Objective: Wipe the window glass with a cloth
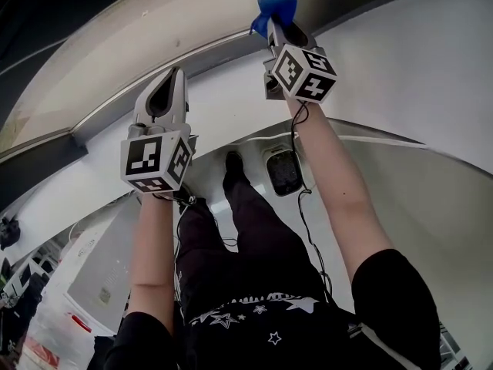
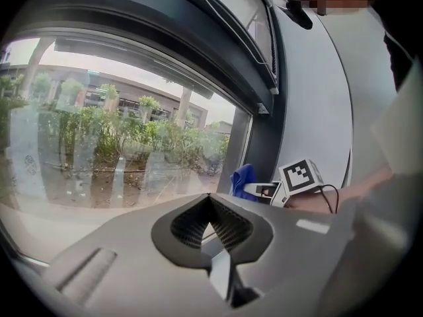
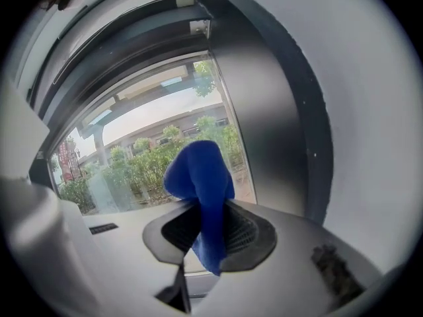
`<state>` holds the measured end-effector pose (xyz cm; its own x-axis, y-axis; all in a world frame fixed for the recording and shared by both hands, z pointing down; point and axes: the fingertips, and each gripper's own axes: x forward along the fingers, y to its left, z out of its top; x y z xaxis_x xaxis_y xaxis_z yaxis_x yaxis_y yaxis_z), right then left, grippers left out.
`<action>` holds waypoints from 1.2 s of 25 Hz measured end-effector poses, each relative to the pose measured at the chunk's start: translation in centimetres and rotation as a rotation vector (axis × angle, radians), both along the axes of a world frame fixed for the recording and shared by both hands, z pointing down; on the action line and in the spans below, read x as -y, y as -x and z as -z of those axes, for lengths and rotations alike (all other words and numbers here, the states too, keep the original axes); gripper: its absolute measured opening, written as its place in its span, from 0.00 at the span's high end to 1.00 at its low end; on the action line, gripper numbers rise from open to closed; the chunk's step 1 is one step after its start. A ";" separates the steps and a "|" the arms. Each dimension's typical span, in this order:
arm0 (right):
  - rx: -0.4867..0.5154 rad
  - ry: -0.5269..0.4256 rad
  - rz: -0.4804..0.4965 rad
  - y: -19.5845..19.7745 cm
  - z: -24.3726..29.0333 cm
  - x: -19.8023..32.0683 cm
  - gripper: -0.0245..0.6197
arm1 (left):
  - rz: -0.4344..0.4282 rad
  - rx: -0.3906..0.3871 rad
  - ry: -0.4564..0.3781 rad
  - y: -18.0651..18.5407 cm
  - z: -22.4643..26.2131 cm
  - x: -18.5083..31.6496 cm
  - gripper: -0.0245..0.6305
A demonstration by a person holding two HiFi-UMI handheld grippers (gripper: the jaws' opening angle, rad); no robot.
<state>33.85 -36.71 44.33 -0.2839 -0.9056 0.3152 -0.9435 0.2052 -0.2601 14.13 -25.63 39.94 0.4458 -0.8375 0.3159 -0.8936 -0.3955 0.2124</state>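
The blue cloth (image 3: 201, 177) is pinched between the jaws of the right gripper (image 3: 210, 224). A bunched fold rises above the jaw tips and a narrower tail hangs down between the ribbed pads. It is held up in front of the window glass (image 3: 152, 157), near the pane's right edge, beside the dark upright of the window frame (image 3: 264, 111). No view shows whether the cloth touches the glass. In the left gripper view the cloth shows low against that same upright, with the right gripper's marker cube (image 2: 301, 176) just behind it. The left gripper (image 2: 211, 207) is raised toward the glass further left, well apart from the cloth. Its jaws meet at the tips with nothing between them, leaving only a small gap lower down between the pads. Through the pane there are green shrubs (image 2: 132, 137), bare soil and a pale building under a bright sky. A white wall (image 3: 370, 144) runs to the right of the frame. In the head view both of the person's forearms reach upward, the right gripper higher than the left, above dark trousers (image 1: 254, 237) and a white floor.
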 end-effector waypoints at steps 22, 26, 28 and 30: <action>-0.011 0.078 0.401 28.5 -4.4 -10.5 0.84 | 0.319 0.013 0.052 23.0 -2.9 -11.3 0.95; -0.018 0.097 0.526 38.0 -6.3 -13.5 0.84 | 0.430 0.000 0.067 30.3 -3.9 -14.6 0.95; -0.014 0.100 0.574 42.6 -7.2 -14.6 0.84 | 0.471 0.000 0.072 33.7 -4.6 -15.9 0.95; -0.011 0.095 0.615 46.9 -8.1 -15.5 0.84 | 0.503 0.001 0.075 36.7 -5.4 -16.9 0.95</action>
<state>-13.04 -21.18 52.40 -0.7407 -0.5454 0.3923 -0.6629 0.6882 -0.2949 -22.53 -8.76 45.31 -0.0069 -0.9236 0.3832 -0.9697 0.0998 0.2230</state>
